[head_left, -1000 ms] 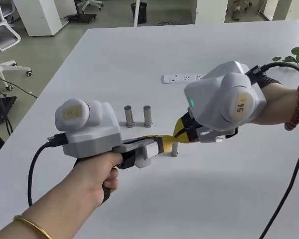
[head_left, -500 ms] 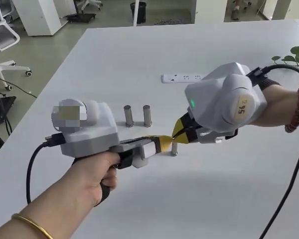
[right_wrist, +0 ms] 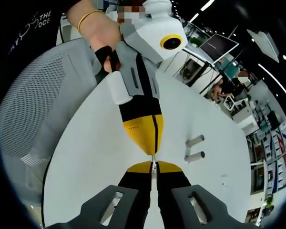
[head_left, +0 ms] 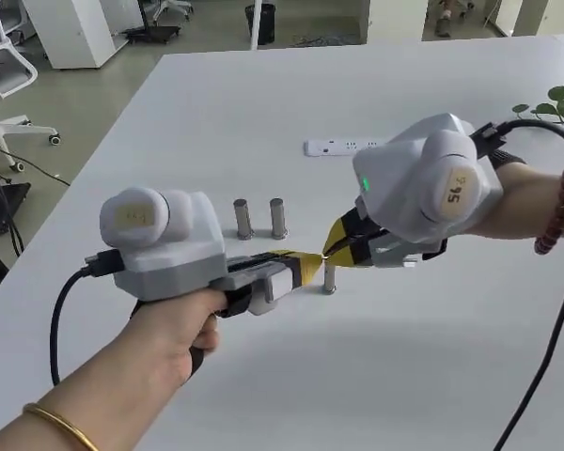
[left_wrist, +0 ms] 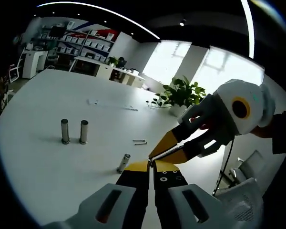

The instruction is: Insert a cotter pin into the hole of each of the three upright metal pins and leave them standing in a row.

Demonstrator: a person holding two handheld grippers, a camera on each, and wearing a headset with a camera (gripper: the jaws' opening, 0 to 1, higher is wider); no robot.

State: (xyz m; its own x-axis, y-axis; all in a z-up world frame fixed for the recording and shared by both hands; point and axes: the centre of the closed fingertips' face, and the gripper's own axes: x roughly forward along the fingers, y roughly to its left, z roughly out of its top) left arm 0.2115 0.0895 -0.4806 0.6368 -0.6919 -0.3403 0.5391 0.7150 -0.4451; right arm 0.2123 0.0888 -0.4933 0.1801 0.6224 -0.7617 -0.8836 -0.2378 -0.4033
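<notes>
Where the yellow tips meet at the right gripper view's centre, a thin cotter pin [right_wrist: 154, 161] sits pinched in the right gripper [right_wrist: 154, 168], touching the clenched left gripper [right_wrist: 153, 150]. Mid-frame in the head view, one metal pin [head_left: 329, 279] stands just below them; a second metal pin [head_left: 243, 218] and third metal pin [head_left: 278, 218] stand to its upper left.

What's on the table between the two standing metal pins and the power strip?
Nothing. In the head view the white table is bare between the two standing metal pins and the power strip. The left gripper view shows the same.
</notes>
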